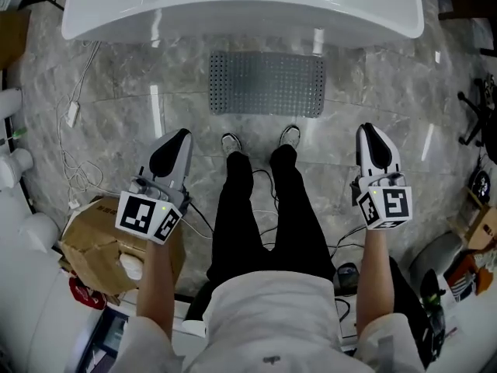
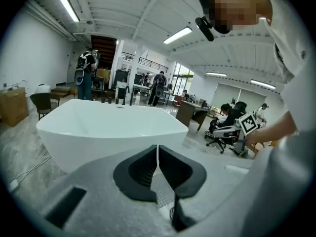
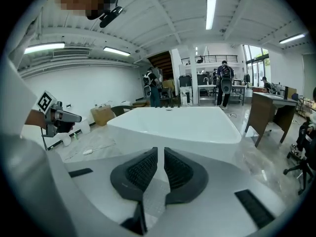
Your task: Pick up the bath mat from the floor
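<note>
The grey studded bath mat (image 1: 268,84) lies flat on the marble floor, right in front of the white bathtub (image 1: 241,6). My left gripper (image 1: 172,148) hangs to the left of my legs, well short of the mat, its jaws shut with nothing in them. On the other side my right gripper (image 1: 373,142) is also shut and empty. In the left gripper view the closed jaws (image 2: 157,151) point level at the tub (image 2: 113,127); the mat is out of that view. The right gripper view shows closed jaws (image 3: 159,154) facing the tub (image 3: 182,125).
A torn cardboard box (image 1: 101,243) sits by my left arm. White cables with a plug block (image 1: 72,113) trail on the floor at left. My shoes (image 1: 231,141) stand just before the mat. An office chair base (image 1: 477,115) and clutter are at right. People stand far behind the tub.
</note>
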Available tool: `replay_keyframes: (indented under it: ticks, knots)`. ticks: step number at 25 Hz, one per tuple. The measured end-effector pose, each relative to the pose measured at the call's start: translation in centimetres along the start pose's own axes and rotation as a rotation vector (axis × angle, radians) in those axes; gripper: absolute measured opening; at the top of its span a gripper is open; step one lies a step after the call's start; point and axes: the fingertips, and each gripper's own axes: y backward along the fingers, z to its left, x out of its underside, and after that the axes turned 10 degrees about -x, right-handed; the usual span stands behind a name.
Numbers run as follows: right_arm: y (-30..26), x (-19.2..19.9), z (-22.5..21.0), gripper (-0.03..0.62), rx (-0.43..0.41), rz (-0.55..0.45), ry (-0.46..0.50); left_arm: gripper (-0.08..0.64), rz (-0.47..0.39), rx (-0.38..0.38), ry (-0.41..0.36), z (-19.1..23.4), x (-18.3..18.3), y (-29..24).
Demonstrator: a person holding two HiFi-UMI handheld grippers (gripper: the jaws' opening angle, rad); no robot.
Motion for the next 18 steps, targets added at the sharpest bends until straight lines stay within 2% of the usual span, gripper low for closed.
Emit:
replay_keyframes:
  ticks: [4,10,14,18]
  knots:
    - [-2.0,4.1,-3.3,0.009,0.006,0.058,-0.022,0.014,0.044,-0.045,0.033,0.4,3.2,-2.3]
    - [-5.6,11.5,-5.9,0.009,-0.008,0.17,0.008,0.014,0.109,-0.075,0.103,3.8,10.5,-6.7]
    - [-8.4,17.4,-7.8,0.012,0.0,0.199,0.037,0.015,0.123,-0.083,0.085,6.6,16.1,-10.2]
    - [-12.3,23.8,-10.1,0.055,-0.009,0.24,0.028,0.015,0.155,-0.074,0.078,9.2,22.4,-14.8]
